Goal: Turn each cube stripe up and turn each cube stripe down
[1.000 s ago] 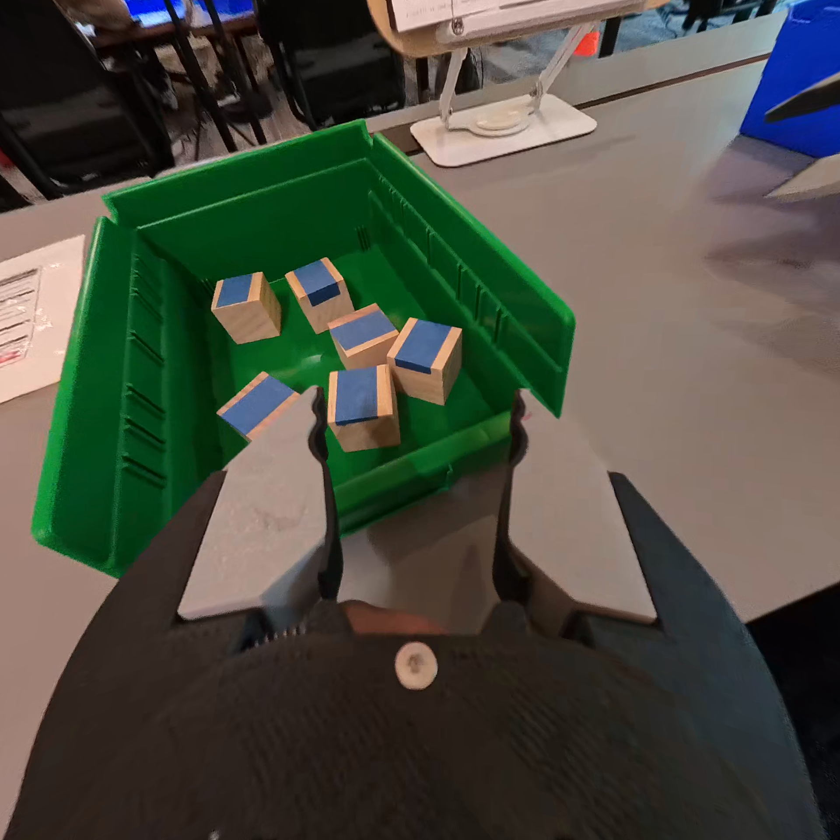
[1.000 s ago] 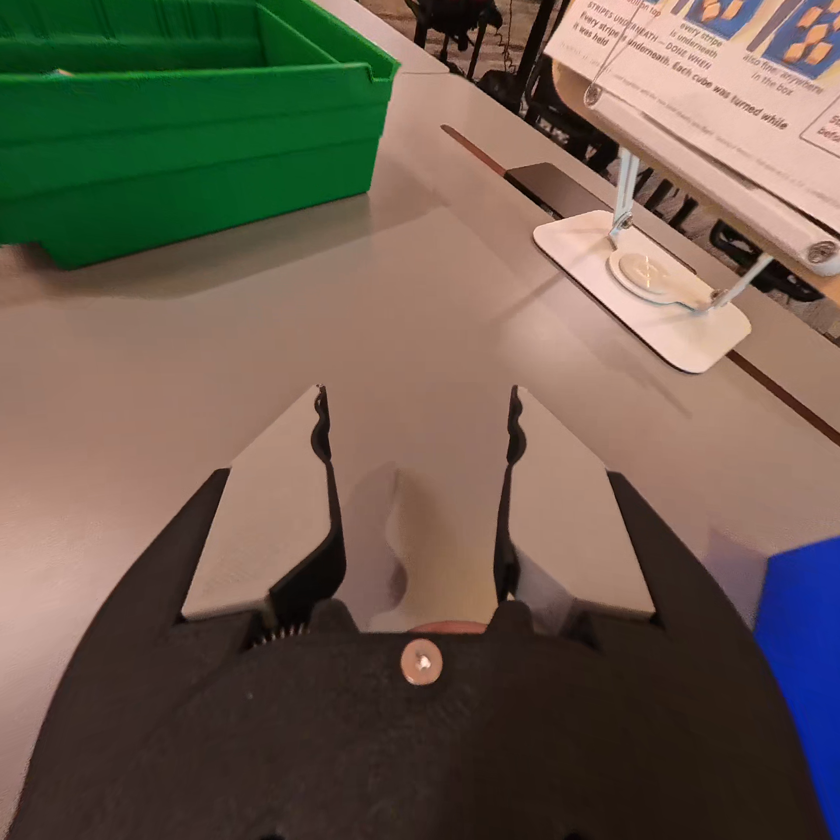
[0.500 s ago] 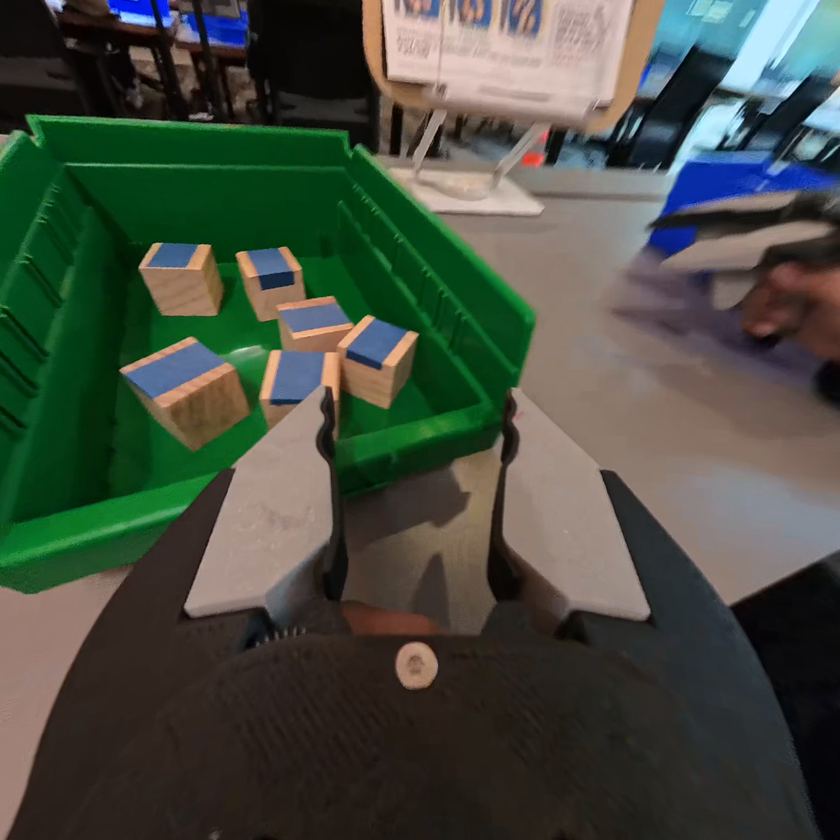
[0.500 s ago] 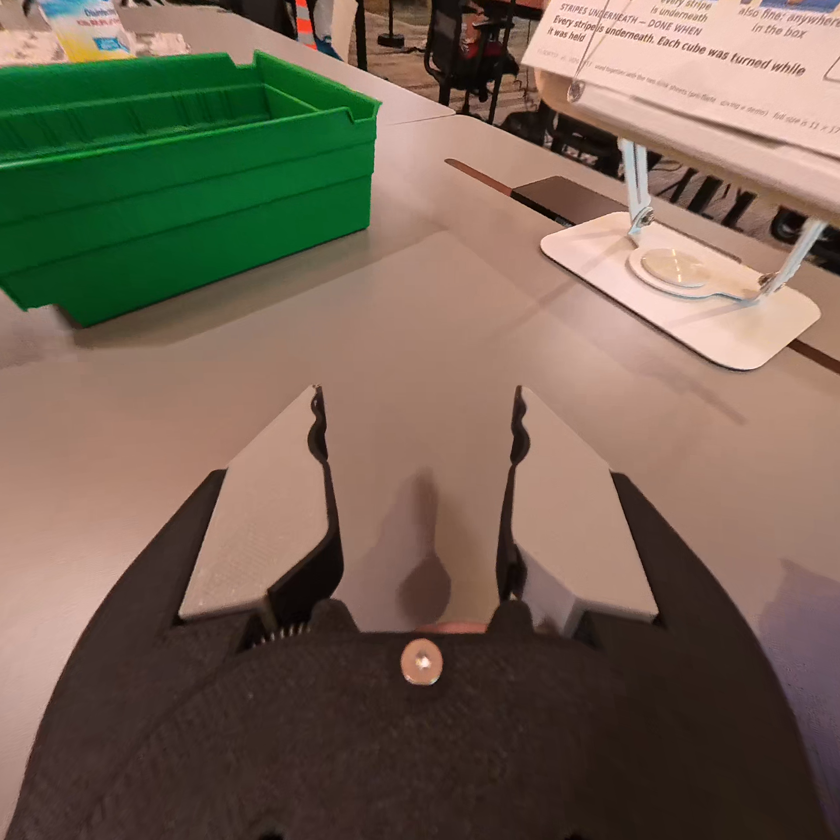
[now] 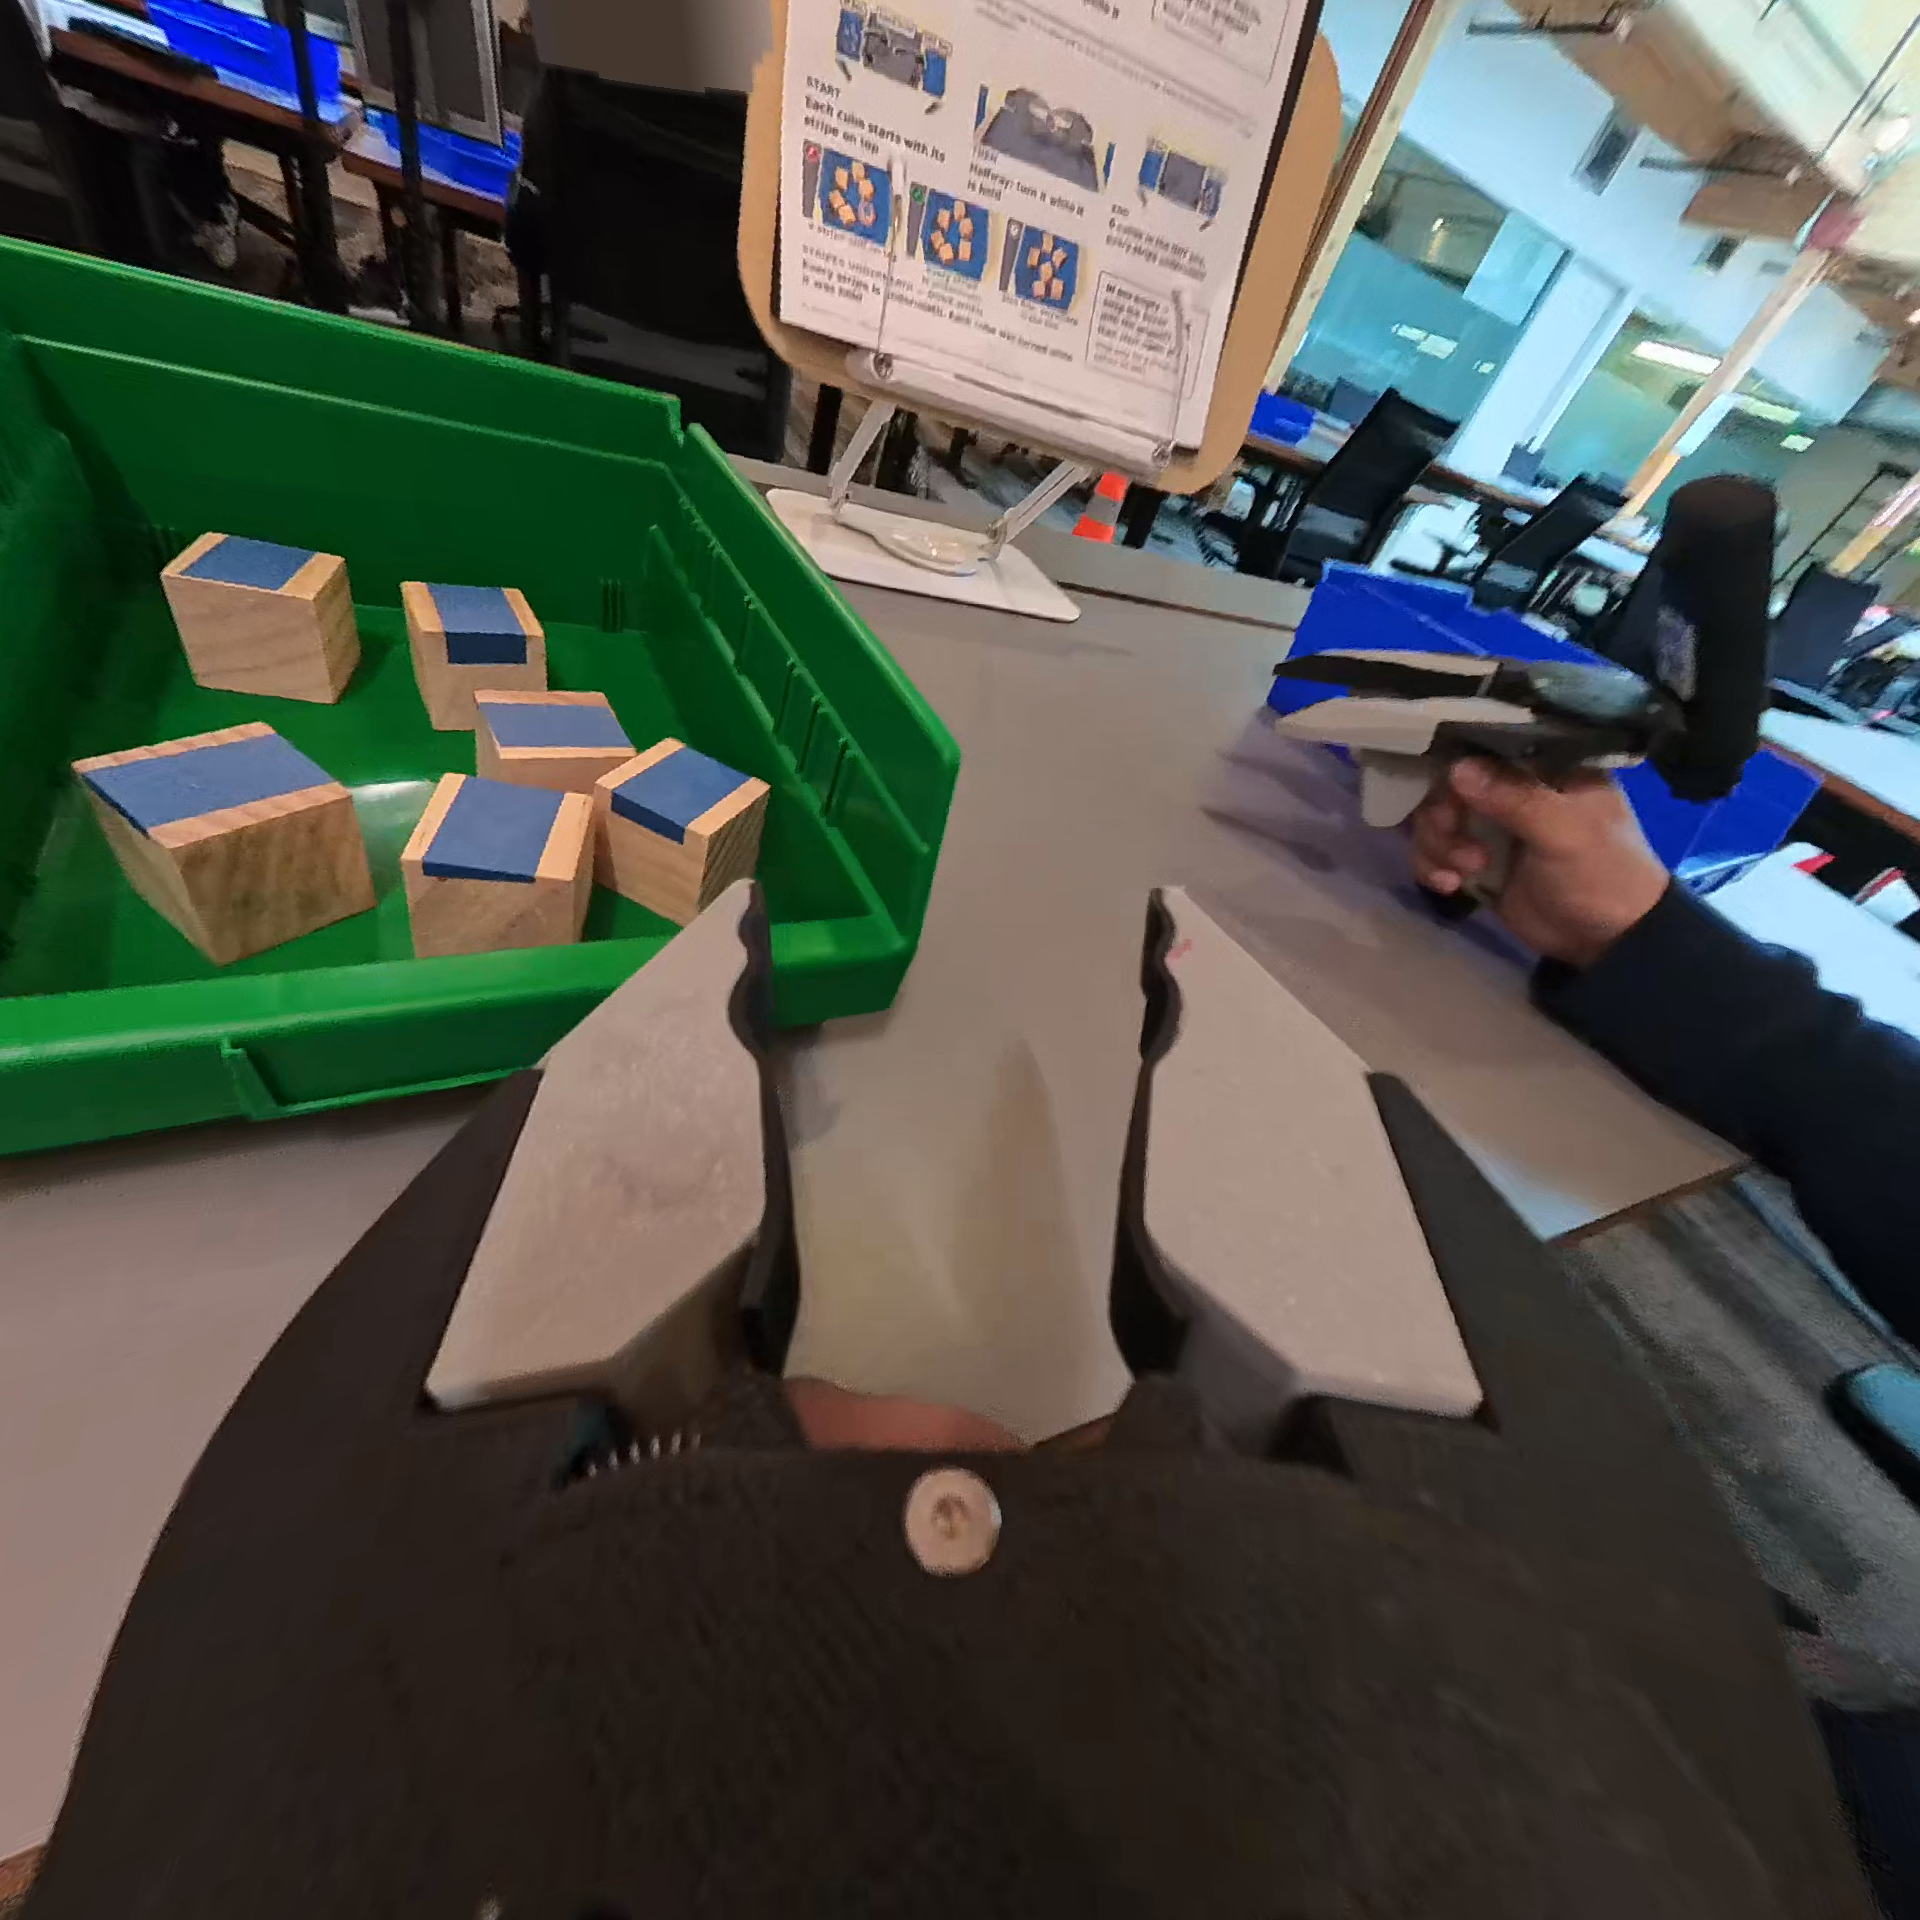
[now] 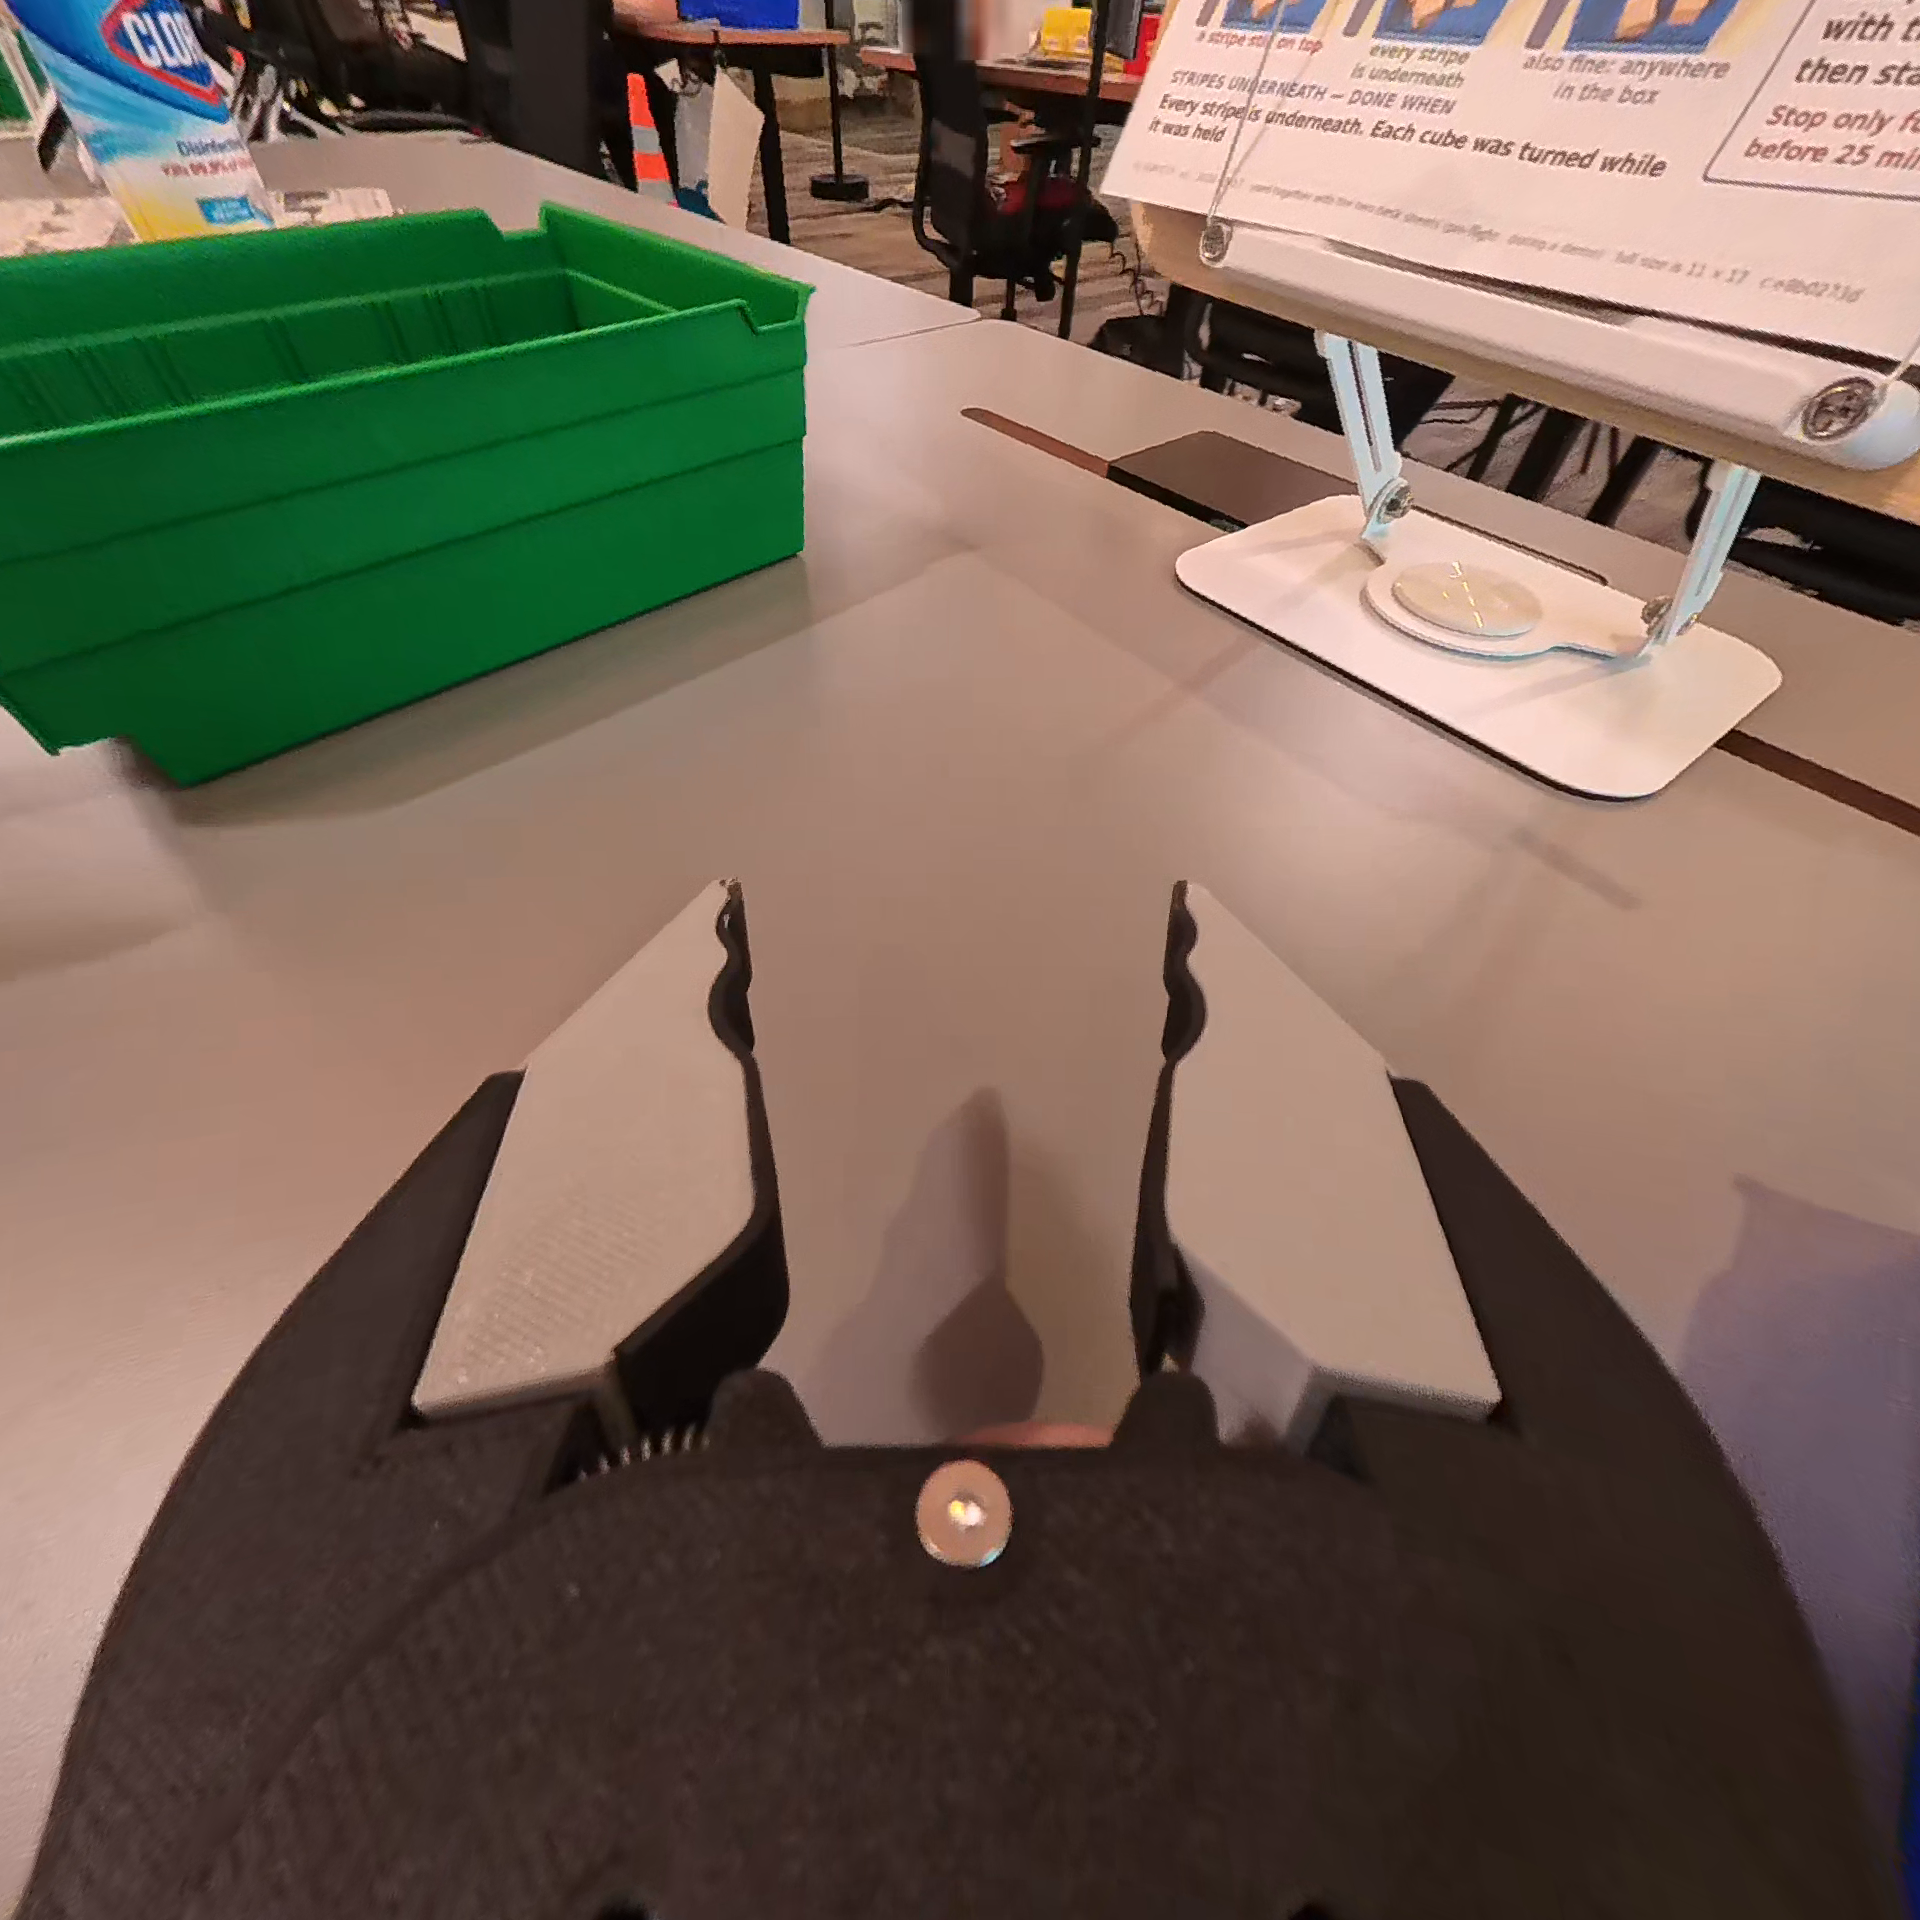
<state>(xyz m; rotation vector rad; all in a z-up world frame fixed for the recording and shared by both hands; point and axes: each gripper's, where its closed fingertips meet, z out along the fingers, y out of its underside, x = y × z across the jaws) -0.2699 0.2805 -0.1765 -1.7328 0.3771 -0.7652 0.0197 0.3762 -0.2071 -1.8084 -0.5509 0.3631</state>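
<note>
The green bin [image 5: 312, 1049] sits at the left on the grey counter [image 5: 1039, 748], and all six cubes [image 5: 499, 873] lie inside it, each with its blue stripe on top; four bunch near the bin's front wall, two stand farther back. Just right of the bin's front corner the left tongs [image 5: 951, 914] hover released over bare counter, nothing between them, with the bin's low front wall between them and the cubes. Behind and to the right of the bin stands a white stand [image 5: 925, 551] holding an instruction sheet [image 5: 1018, 177]. Farther right, well apart from the bin, a hand [image 5: 1538, 852] holds the right tongs [image 6: 951, 904], also released and empty over the counter, in front of a blue box [image 5: 1403, 623]. In the right wrist view a wipes canister [image 6: 156, 114] stands behind the bin.
</note>
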